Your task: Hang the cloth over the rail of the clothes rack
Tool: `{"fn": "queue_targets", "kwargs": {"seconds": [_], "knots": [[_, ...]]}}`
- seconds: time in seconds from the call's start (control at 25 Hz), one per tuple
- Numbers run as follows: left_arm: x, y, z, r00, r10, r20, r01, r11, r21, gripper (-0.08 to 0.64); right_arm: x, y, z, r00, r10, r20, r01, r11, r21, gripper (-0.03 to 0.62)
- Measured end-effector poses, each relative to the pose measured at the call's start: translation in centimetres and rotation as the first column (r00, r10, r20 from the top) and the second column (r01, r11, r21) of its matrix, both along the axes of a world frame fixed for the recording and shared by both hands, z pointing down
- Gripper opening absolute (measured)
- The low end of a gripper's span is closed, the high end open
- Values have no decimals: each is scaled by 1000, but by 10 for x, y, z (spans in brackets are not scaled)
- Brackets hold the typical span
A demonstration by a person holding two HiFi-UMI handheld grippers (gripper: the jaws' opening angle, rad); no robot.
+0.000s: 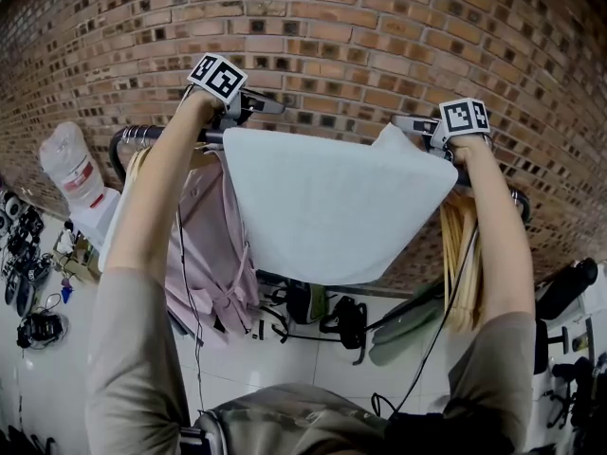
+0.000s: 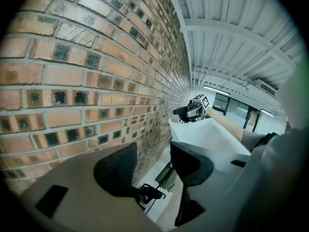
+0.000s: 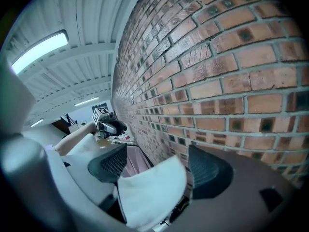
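Brick wall (image 1: 379, 27) stands close behind the rail (image 1: 142, 133), so we find open room only on our side. The white cloth (image 1: 332, 207) hangs at rail height, its lower edge free beside a pink garment (image 1: 213, 245). Left gripper (image 2: 152, 154): jaws apart, nothing between (cloth just beside one). Right gripper (image 3: 157, 153): jaws apart, cloth corner loose between them, seen only in its own view

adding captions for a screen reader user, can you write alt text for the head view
A white cloth hangs along the rack's rail before a brick wall, the left gripper and right gripper at its top corners. A pink garment hangs beside it.
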State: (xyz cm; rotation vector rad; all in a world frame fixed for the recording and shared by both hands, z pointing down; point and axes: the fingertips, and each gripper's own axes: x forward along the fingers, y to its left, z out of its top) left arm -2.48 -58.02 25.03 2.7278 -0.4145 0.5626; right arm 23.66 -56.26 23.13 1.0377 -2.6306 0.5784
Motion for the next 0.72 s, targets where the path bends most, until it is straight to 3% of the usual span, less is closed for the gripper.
{"fn": "queue_targets", "kwargs": {"seconds": [0.12, 0.28, 0.52, 0.72], "knots": [[1, 1, 1, 1000, 7, 2, -7, 1000, 4, 209, -3, 3, -1, 1000, -26, 0, 26, 1000, 8, 399], [3, 3, 0, 1000, 19, 2, -19, 1000, 8, 209, -26, 23, 8, 983, -173, -66, 174, 985, 5, 397], [2, 3, -2, 1000, 18, -5, -18, 1000, 6, 209, -21, 15, -2, 992, -123, -35, 124, 992, 35, 397], [8, 10, -3, 999, 49, -19, -49, 999, -3, 209, -23, 20, -5, 988, -152, -19, 152, 987, 42, 397]]}}
